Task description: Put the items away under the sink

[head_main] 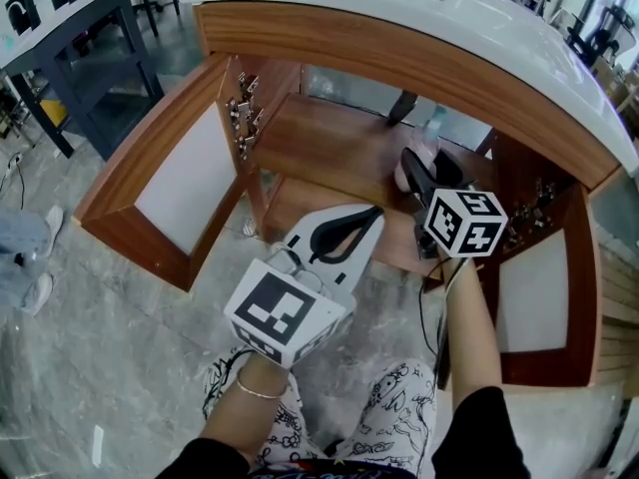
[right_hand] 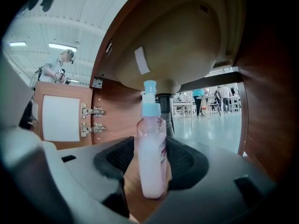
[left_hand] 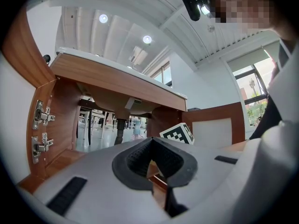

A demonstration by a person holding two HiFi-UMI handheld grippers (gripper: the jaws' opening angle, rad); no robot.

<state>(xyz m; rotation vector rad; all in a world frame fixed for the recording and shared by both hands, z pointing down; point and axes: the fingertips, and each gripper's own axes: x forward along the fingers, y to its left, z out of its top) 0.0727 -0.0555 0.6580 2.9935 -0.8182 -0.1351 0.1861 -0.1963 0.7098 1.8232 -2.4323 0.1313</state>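
Note:
The under-sink cabinet (head_main: 329, 143) stands open with both doors swung out. A pink bottle (right_hand: 152, 162) with a light blue pump top stands upright between my right gripper's black pads (right_hand: 184, 160), just inside the cabinet over its wooden floor. In the head view the right gripper (head_main: 411, 160) reaches into the cabinet's right half with the bottle (head_main: 417, 153) in its jaws. My left gripper (head_main: 377, 211) hovers in front of the cabinet's lower edge, shut with nothing in it. In the left gripper view its jaws (left_hand: 151, 140) meet at the tips.
The black drain pipe (head_main: 402, 108) comes down at the back of the cabinet. The left door (head_main: 180, 183) and right door (head_main: 534, 287) stand open, with hinges (head_main: 243, 108) on the left wall. A white countertop (head_main: 449, 18) overhangs above. A person (right_hand: 58, 69) stands far off.

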